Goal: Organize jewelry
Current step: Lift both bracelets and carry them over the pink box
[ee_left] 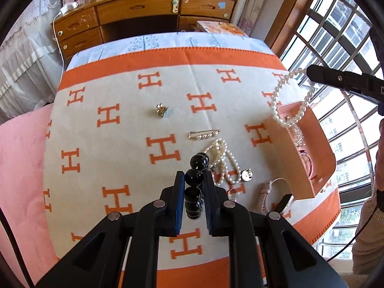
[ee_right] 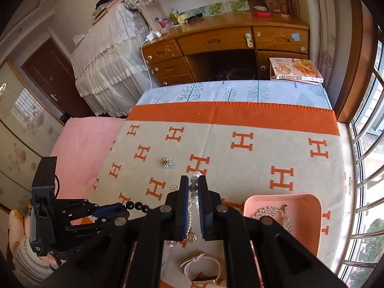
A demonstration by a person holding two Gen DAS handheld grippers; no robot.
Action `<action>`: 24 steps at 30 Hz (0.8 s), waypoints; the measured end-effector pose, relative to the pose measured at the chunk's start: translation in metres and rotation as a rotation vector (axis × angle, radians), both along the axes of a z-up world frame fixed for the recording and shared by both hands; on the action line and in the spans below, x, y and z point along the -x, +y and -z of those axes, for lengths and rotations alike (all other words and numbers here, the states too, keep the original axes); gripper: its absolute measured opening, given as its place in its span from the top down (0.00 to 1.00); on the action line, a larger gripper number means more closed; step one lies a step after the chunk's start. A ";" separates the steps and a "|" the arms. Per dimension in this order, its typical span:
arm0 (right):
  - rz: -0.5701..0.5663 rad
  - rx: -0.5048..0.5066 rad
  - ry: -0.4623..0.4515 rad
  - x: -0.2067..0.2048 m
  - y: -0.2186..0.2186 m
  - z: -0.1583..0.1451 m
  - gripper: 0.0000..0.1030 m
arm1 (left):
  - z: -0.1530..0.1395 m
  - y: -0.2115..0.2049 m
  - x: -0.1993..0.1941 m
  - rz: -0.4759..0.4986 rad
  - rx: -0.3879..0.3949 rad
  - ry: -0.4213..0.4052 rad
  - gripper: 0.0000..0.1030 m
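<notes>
My left gripper point(ee_left: 194, 176) is shut on a black bead bracelet point(ee_left: 195, 175) and holds it above the H-patterned blanket point(ee_left: 108, 144). It also shows in the right wrist view point(ee_right: 138, 206). My right gripper point(ee_right: 193, 180) is shut on a white pearl bracelet point(ee_left: 291, 98), which hangs over the pink tray point(ee_left: 321, 153). The tray point(ee_right: 309, 218) holds silver jewelry point(ee_right: 271, 212). On the blanket lie a pearl necklace point(ee_left: 224, 162), a gold pin point(ee_left: 204, 134), a small brooch point(ee_left: 162, 110) and a pink watch point(ee_left: 271, 194).
A wooden desk point(ee_left: 144, 16) stands beyond the bed's far end. A barred window point(ee_left: 340, 48) is on the right. A pink cover point(ee_left: 21, 168) lies to the left of the blanket. A ring point(ee_left: 233, 193) lies near the watch.
</notes>
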State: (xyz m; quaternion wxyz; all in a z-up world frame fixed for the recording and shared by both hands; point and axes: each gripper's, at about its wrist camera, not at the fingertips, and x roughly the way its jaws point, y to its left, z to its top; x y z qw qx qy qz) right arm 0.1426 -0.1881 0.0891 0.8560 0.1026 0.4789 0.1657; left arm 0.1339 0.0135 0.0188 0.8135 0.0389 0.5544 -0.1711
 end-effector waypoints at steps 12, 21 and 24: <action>0.141 0.083 0.010 0.059 -0.084 0.021 0.93 | -0.045 -0.097 0.008 0.130 0.077 -0.083 0.88; 0.157 0.139 0.101 0.085 -0.110 0.070 0.93 | -0.039 -0.176 0.026 0.263 0.102 -0.057 0.88; 0.103 0.064 0.166 0.088 -0.102 0.090 0.92 | -0.037 -0.186 0.027 0.276 0.108 -0.050 0.88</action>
